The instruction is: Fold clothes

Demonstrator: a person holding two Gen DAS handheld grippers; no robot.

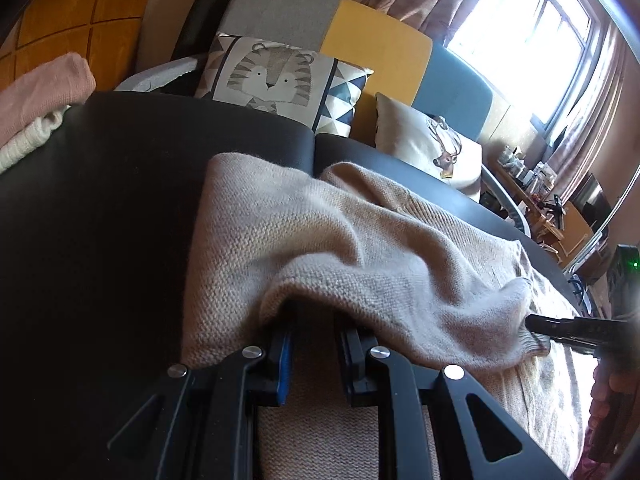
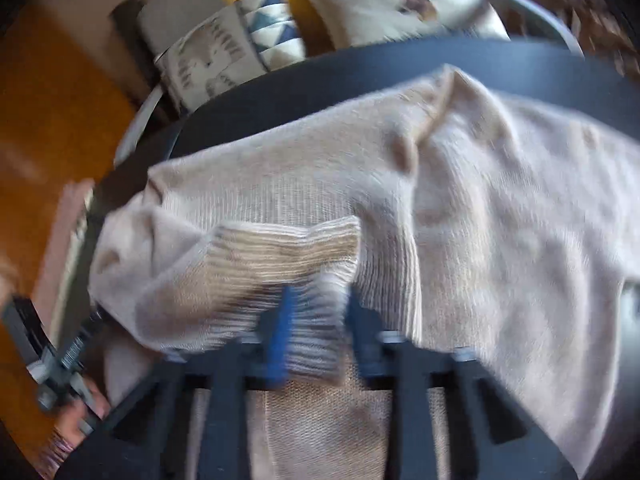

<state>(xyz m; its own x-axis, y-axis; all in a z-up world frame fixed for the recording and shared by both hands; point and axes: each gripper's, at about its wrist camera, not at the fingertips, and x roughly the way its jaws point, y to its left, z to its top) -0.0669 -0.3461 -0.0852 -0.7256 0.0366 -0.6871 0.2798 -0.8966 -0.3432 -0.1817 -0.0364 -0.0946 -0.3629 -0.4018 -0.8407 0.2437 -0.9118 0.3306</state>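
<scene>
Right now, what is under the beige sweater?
Under the beige sweater lies the black table. The left gripper has its tips tucked beneath a fold, so they are hidden. Whatever else lies under the knit is covered.

Beige sweater (image 1: pixel 320 240) lies on the black table (image 1: pixel 100 200), draped over left tongs (image 1: pixel 314 320).

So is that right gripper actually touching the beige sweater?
Touching. The left wrist view shows the right gripper pinching the beige sweater at its ribbed cuff.
</scene>
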